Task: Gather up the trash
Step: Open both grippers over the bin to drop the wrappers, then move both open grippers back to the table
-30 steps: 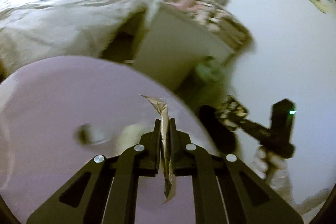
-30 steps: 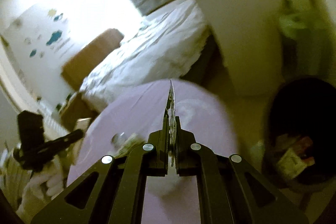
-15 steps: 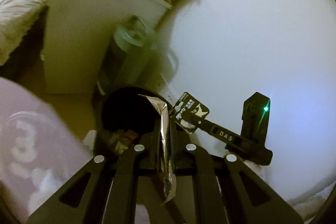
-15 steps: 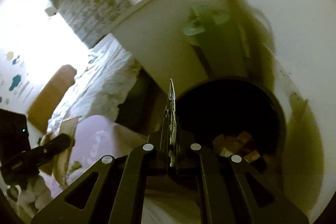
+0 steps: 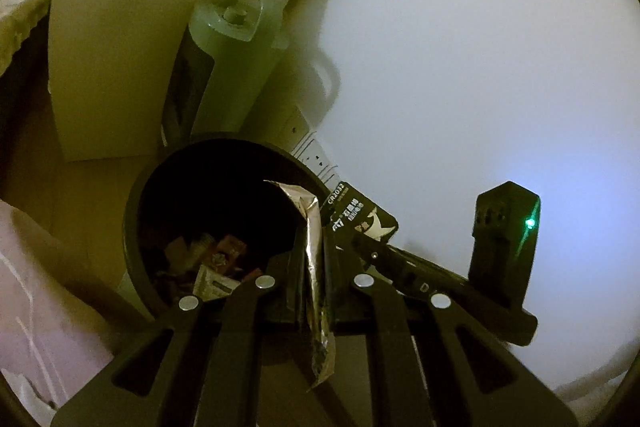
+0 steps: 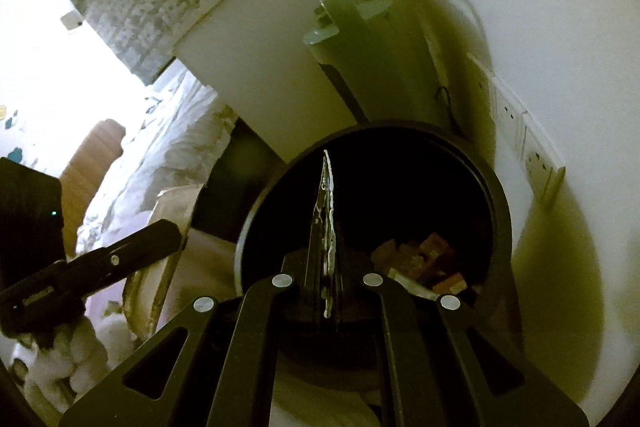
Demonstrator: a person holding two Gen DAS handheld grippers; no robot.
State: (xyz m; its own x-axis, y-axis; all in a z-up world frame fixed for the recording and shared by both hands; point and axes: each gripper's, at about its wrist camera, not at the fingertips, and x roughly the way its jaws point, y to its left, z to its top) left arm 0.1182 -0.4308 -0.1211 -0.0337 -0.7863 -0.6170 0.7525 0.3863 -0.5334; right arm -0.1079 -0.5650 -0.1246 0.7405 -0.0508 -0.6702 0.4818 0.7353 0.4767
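My left gripper (image 5: 314,259) is shut on a crumpled silver foil wrapper (image 5: 312,227) and holds it over the near rim of a round black trash bin (image 5: 136,211) that has several scraps at its bottom. My right gripper (image 6: 326,263) is shut on a thin flat dark packet (image 6: 326,203), seen edge-on, above the same bin (image 6: 500,211). In the left wrist view the right gripper (image 5: 404,263) shows at the right, holding its black printed packet (image 5: 360,215) at the bin's rim.
A white cabinet (image 5: 120,47) with books on top stands behind the bin, with a pale green tall appliance (image 5: 224,67) against it. A white wall with sockets (image 6: 536,159) is at the right. A bed (image 6: 160,135) and a pink cloth (image 5: 36,287) lie to the left.
Both grippers have swung from over the pink round surface to the black bin and now hold their trash above its opening. Both stay shut on their pieces.
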